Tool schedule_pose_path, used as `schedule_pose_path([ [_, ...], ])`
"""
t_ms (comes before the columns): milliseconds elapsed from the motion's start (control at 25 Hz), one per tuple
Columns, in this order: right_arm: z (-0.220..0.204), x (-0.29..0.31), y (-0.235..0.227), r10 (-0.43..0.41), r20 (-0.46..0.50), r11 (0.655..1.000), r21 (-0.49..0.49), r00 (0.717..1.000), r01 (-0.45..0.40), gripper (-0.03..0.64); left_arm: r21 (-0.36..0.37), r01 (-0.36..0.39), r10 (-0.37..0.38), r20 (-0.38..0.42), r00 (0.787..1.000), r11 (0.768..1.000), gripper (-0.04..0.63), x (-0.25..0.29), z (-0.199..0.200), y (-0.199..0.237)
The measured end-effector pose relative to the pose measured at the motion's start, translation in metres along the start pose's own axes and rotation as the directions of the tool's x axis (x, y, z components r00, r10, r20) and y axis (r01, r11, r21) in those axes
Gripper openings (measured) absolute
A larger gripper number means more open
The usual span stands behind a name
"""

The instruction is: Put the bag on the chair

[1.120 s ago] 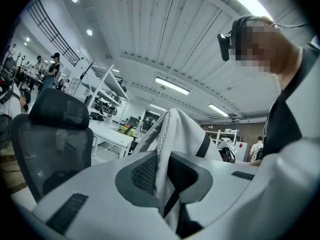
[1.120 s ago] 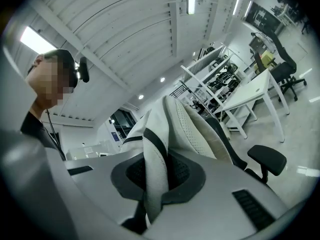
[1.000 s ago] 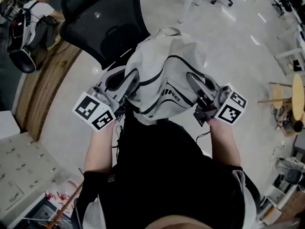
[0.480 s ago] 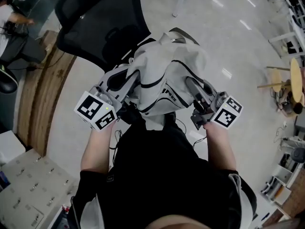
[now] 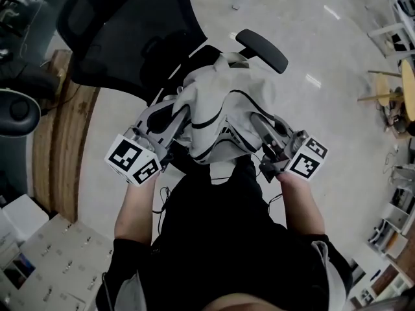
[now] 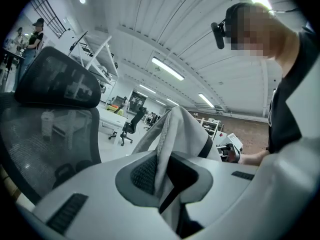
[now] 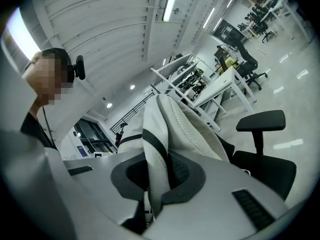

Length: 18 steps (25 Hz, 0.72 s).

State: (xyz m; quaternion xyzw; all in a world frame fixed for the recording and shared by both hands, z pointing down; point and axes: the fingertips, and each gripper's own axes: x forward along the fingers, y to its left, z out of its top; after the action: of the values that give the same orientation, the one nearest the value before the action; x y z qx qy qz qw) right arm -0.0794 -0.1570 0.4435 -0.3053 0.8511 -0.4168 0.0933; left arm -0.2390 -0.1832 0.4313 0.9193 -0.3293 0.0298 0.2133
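Left gripper and right gripper pinch the bag hanging between them.

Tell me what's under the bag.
Under the bag, held by the left gripper and right gripper, is the chair: its seat shows beside the armrest. The bag covers most of the seat, so contact cannot be told.
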Motion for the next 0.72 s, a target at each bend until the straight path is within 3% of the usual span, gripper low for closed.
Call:
schedule_pose_path([
  [320,-0.035,0.029,-0.028,-0.021,0.008,0.999,0.044,1.0,0.02,0.038,-0.048,0.024,-0.026,-0.047,0.999,0.999,0.057,0.021,-0.029,0.048],
  [520,-0.075,0.05,-0.027,0.011,-0.06,0.994,0.105,0.998,-0.005,0.038,-0.096,-0.03,0.022,-0.085,0.996,0.995,0.061,0.017,-0.053,0.079],
  [720,-0.076,0.058,-0.035,0.003,-0.089,0.991,0.135,0.996,0.009,0.038,-0.092,-0.061,0.05,-0.118,0.992,0.994,0.061,0.015,-0.055,0.094],
])
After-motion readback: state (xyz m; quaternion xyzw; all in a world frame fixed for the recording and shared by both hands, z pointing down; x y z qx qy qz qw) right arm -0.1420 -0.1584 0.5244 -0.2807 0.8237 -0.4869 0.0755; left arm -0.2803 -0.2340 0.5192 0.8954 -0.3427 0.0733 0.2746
